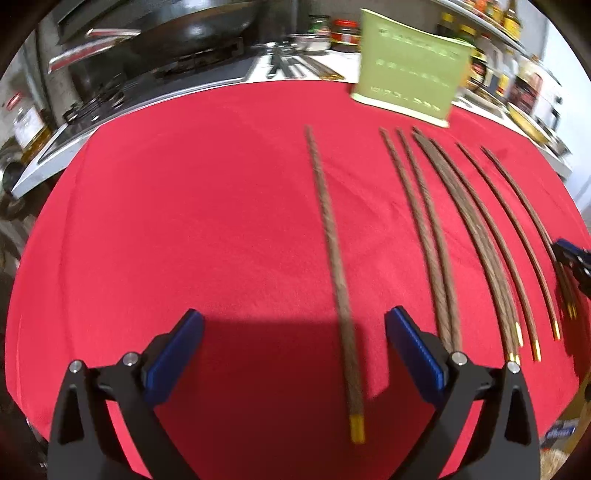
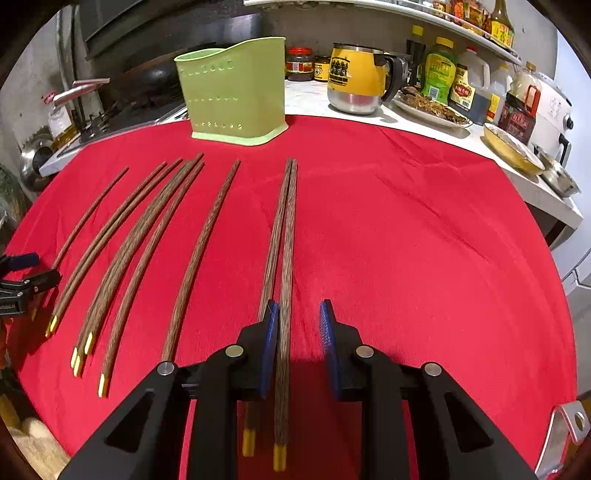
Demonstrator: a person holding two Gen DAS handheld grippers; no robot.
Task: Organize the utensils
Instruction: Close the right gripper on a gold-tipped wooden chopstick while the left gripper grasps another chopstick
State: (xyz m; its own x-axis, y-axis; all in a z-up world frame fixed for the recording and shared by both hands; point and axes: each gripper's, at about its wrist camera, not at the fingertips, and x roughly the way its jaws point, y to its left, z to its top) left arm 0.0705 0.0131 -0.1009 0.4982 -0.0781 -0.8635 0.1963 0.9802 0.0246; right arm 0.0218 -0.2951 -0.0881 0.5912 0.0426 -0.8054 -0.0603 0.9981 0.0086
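Observation:
Several brown wooden chopsticks with gold ends lie on the red cloth [image 1: 184, 221]. In the left wrist view a lone chopstick [image 1: 334, 258] runs between the fingers of my open left gripper [image 1: 293, 332], nearer the right finger. More chopsticks [image 1: 461, 229] lie to its right. In the right wrist view my right gripper [image 2: 299, 321] is open over a pair of chopsticks [image 2: 284, 258]; one lies between the fingers, the other passes under the left finger [image 2: 271, 332]. The green utensil holder [image 2: 236, 96] stands upright at the cloth's far edge; it also shows in the left wrist view [image 1: 410, 66].
A stove with a black wok [image 1: 192, 33] is at the far left. A yellow kettle [image 2: 354, 77], jars, sauce bottles [image 2: 439, 74] and plates of food [image 2: 428, 107] line the counter behind and to the right. The cloth [image 2: 424, 240] to the right of the pair is bare.

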